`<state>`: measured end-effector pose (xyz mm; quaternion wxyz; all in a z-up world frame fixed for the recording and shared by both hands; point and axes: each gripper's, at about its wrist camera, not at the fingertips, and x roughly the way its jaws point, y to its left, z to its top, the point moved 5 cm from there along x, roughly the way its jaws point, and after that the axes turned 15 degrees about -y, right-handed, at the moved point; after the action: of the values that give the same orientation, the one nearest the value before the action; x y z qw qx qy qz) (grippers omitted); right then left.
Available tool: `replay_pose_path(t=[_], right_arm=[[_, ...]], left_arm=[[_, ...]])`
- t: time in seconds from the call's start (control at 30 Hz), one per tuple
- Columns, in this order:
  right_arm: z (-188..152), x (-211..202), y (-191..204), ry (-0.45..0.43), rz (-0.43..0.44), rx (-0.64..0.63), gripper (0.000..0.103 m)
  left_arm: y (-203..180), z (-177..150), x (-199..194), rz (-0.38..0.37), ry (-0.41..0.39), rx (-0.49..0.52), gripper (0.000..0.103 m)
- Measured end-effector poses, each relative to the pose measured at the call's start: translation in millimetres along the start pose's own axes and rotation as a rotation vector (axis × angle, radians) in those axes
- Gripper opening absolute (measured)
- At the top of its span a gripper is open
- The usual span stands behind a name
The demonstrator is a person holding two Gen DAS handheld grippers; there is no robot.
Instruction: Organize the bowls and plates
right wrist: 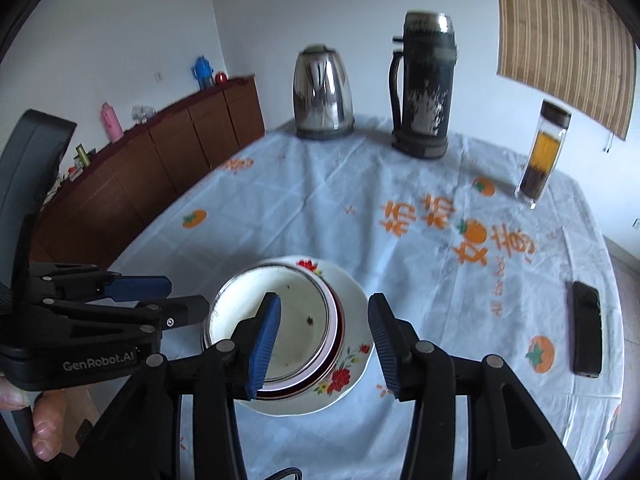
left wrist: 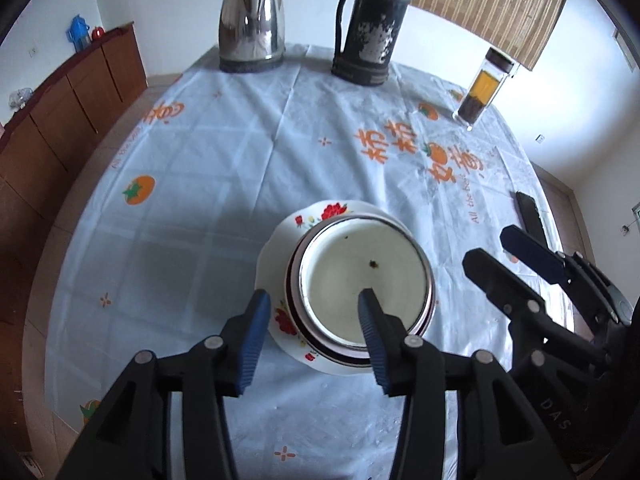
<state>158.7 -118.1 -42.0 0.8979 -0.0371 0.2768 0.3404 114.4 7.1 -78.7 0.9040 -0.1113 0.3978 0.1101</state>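
A white bowl (left wrist: 362,280) with a dark speck inside sits nested in other bowls on a white plate with red flowers (left wrist: 276,240). The stack stands on the table in front of both grippers. My left gripper (left wrist: 314,308) is open and empty, its jaws straddling the near left rim of the stack from above. My right gripper (right wrist: 324,316) is open and empty over the stack's right side, above bowl (right wrist: 276,316) and plate (right wrist: 352,344). Each gripper shows in the other's view: the right one (left wrist: 492,256) and the left one (right wrist: 184,300).
A steel kettle (left wrist: 252,28), a dark thermos (left wrist: 372,24) and a glass tea bottle (left wrist: 484,88) stand at the far side of the light blue tablecloth (left wrist: 224,152). A black phone (right wrist: 587,334) lies at the right. A brown cabinet (right wrist: 160,160) stands left of the table.
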Motion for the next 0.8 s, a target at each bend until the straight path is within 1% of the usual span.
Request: replay_pose_path(t=[0.03,0.1,0.13,0.33,0.8], right_arm=[[2.9,-5.1,0.1,-0.022,0.000,-0.001,0.049],[8.6,-15.0,-0.3,-0.062,-0.008,-0.005,0.059],[9.5,-19.5,0.2,-0.076,-0.013,-0.007,0.060],[14.7,-35.7,-0.4,-0.111,-0.021,-0.010,0.061],[17.3,-58.3,-0.3,-0.148,-0.025,-0.005,0.061]], left_arm=[[-1.7,1.0,-4.8,0.002,-0.018,0.009,0.049],[-3.6,2.5,-11.2,0.004,-0.040,0.019,0.051],[-4.8,2.9,-14.0,0.002,-0.049,0.021,0.051],[-12.0,5.3,-27.9,0.007,-0.089,0.039,0.051],[-23.3,5.3,-49.2,-0.004,-0.135,0.060,0.051]])
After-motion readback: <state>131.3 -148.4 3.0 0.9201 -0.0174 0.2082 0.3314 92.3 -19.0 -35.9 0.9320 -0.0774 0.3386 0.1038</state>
